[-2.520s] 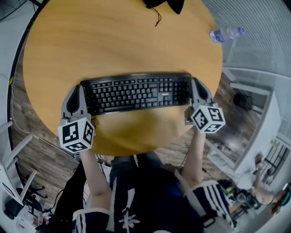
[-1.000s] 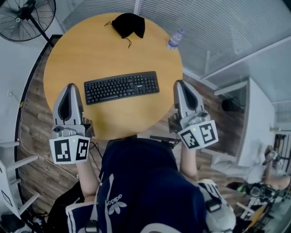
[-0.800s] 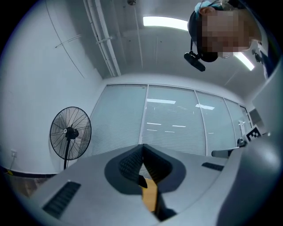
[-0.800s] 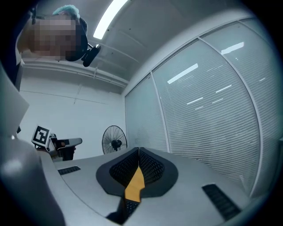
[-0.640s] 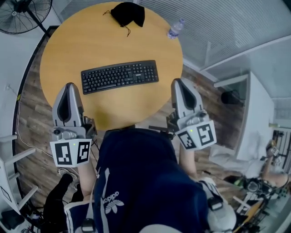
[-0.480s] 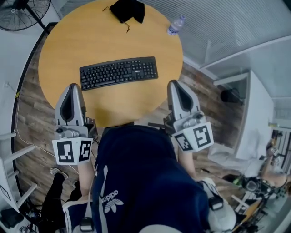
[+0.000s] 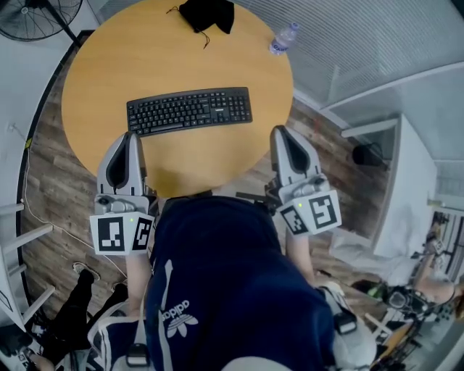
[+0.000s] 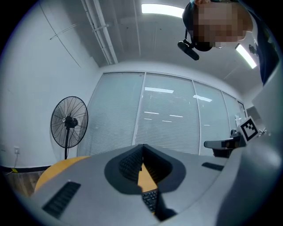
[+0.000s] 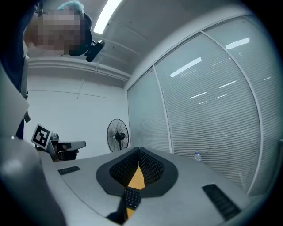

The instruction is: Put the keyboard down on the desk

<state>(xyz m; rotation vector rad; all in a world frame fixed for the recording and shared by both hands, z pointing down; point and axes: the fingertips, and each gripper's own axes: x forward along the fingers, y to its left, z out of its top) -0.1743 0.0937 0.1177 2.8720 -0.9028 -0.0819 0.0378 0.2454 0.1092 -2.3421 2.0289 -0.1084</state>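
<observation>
The keyboard (image 7: 189, 111) lies flat near the middle of the round desk (image 7: 101, 65), touched by neither claw. We hold the left gripper (image 7: 130, 139) and right gripper (image 7: 282, 133) at the desk's near edge, jaws pinched together on nothing. A black pouch (image 7: 208, 13) sits at the desk's far edge, a bottle (image 7: 283, 38) at its far right rim, and a fan (image 7: 36, 9) stands beyond its far left.

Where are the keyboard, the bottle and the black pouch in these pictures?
keyboard (image 7: 190, 110): head view, middle of its key field.
bottle (image 7: 283, 38): head view, middle of its clear body.
pouch (image 7: 208, 13): head view, middle of the black fabric.
</observation>
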